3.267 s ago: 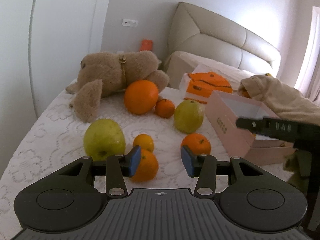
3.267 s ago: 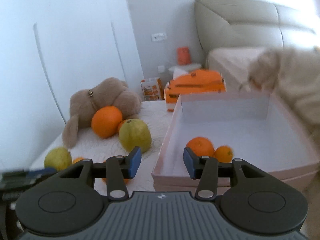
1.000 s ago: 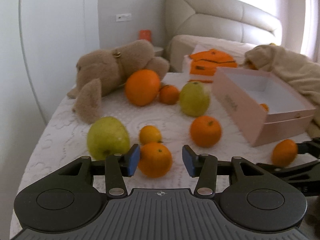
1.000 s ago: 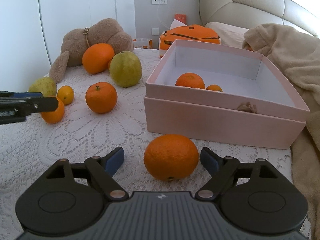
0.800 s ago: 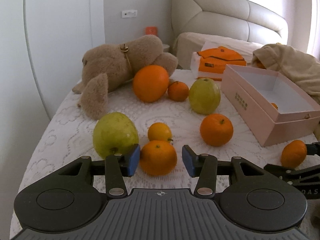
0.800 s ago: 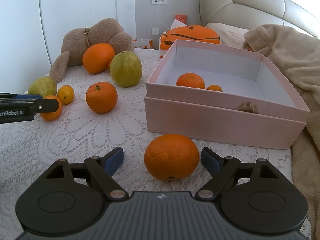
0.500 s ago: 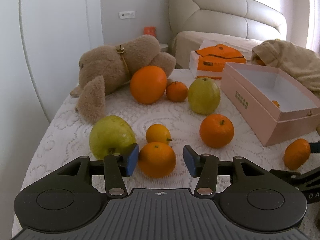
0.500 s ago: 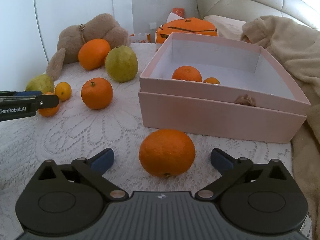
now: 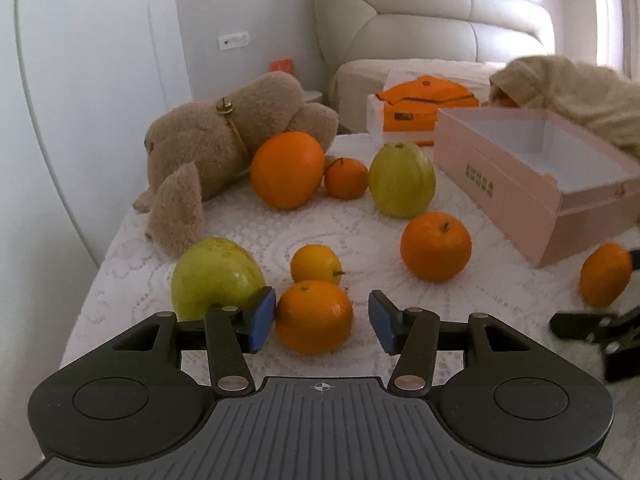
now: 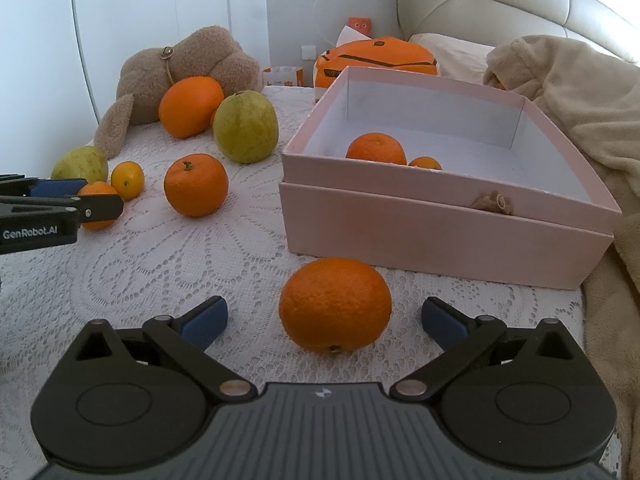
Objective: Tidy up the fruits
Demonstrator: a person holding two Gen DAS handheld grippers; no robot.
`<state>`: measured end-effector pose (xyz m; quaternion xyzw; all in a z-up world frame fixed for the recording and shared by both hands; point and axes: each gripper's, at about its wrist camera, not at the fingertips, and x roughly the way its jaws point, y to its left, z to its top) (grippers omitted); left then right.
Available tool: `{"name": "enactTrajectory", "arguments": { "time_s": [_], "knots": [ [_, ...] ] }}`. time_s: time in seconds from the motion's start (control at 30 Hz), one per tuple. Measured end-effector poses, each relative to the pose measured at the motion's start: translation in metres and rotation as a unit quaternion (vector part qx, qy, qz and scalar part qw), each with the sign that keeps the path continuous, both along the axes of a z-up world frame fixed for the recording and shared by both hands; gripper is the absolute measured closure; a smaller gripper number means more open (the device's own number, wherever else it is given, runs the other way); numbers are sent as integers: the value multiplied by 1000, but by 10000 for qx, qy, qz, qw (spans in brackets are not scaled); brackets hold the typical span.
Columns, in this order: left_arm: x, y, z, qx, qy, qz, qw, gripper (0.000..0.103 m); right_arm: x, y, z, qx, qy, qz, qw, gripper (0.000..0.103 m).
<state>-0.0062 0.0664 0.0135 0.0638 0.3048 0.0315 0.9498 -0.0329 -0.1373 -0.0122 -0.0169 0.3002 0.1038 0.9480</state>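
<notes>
Left claw (image 9: 322, 322) half-parted; right claw (image 10: 324, 322) spread seemingly widest.

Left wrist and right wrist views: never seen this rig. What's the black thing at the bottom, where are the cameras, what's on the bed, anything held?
No robot arm here: a person holds a two-finger claw in each hand, each with a fisheye camera looking along its fingers. The black shape is the claw itself.

The left claw is open around an orange, not yet gripping. The right claw is open wide around another orange. Nothing is held.

On the lace bedcover lie more oranges, two green fruits, a teddy bear and a pink box holding two oranges.
</notes>
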Motion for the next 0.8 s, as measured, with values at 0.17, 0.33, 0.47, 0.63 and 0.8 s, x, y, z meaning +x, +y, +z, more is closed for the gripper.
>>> {"name": "enactTrajectory", "arguments": {
  "time_s": [0.17, 0.33, 0.47, 0.63, 0.8],
  "knots": [
    [-5, 0, -1, 188, -55, 69, 9998, 56, -2, -1, 1, 3, -70, -78, 9999, 9],
    [-11, -4, 3, -118, -103, -198, 9997, 56, -8, -1, 9, -34, -87, -105, 9999, 42],
    [-17, -16, 20, -419, -315, -521, 9973, 56, -9, -5, 18, 91, 122, -6, 9999, 55],
    [-12, -29, 63, -909, -750, -933, 9886, 56, -11, -28, 48, 1003, -32, 245, 9946, 55],
    [35, -53, 121, -1426, -1095, -1416, 9734, 56, -2, -61, 125, 1287, -1096, -29, 9856, 55]
  ]
}}
